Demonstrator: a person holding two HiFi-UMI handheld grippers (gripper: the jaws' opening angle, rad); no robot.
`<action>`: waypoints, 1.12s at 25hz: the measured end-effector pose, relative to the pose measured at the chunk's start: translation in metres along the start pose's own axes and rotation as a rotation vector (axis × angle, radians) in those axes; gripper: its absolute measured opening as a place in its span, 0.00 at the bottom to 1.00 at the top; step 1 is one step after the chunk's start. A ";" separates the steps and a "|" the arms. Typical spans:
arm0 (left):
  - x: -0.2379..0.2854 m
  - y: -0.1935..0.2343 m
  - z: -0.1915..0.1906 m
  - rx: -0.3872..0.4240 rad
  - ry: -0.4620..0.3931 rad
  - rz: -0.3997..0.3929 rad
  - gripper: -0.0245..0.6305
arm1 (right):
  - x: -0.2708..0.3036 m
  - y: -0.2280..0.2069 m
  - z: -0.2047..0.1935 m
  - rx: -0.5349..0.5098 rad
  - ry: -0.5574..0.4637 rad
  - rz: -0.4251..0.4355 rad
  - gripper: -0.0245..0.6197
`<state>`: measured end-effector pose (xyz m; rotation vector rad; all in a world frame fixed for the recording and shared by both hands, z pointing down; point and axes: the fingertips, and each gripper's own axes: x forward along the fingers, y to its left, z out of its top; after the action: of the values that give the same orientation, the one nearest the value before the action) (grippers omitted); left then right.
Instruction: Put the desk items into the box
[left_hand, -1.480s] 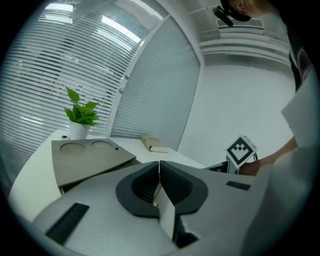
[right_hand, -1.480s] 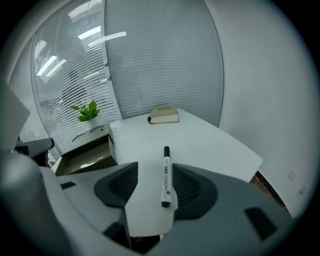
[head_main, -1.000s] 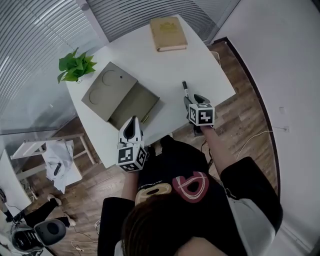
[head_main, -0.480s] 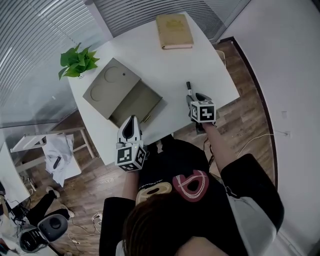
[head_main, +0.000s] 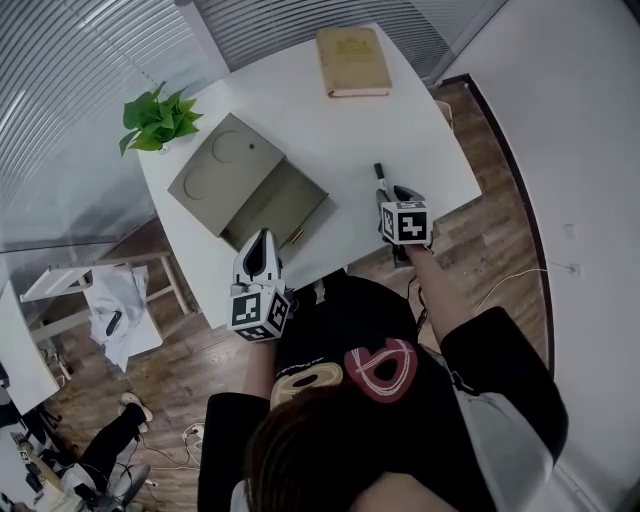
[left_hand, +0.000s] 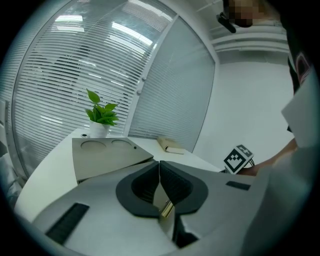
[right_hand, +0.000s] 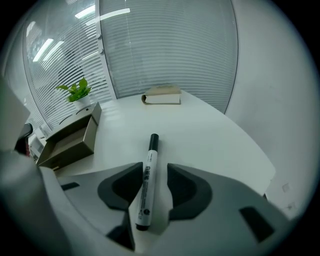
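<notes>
White cylindrical marker (right_hand: 146, 175), black-capped, lies on the smooth white table (right_hand: 210, 135).

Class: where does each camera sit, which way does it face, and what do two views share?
Head view: on the person's head, steeply down at the table; left gripper, right gripper, arms show.
Left gripper view: rides that gripper, jaws together, facing the box.
Right gripper view: rides that gripper, jaws just closing round the marker, not gripping.
Shared: plant and book, all three.
</notes>
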<state>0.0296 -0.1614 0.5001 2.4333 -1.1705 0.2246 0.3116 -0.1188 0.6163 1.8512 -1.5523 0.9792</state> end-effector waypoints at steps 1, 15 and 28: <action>0.000 0.000 0.000 0.000 -0.001 0.000 0.07 | 0.000 0.000 0.000 -0.002 0.000 -0.007 0.28; -0.005 0.009 0.004 0.011 -0.006 -0.002 0.07 | 0.000 0.004 -0.002 -0.024 0.007 -0.048 0.16; -0.014 0.016 0.000 0.012 -0.007 0.027 0.07 | -0.002 0.009 0.002 -0.210 -0.019 -0.102 0.15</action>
<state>0.0081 -0.1603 0.5003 2.4313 -1.2087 0.2319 0.3028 -0.1213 0.6127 1.7776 -1.4936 0.7254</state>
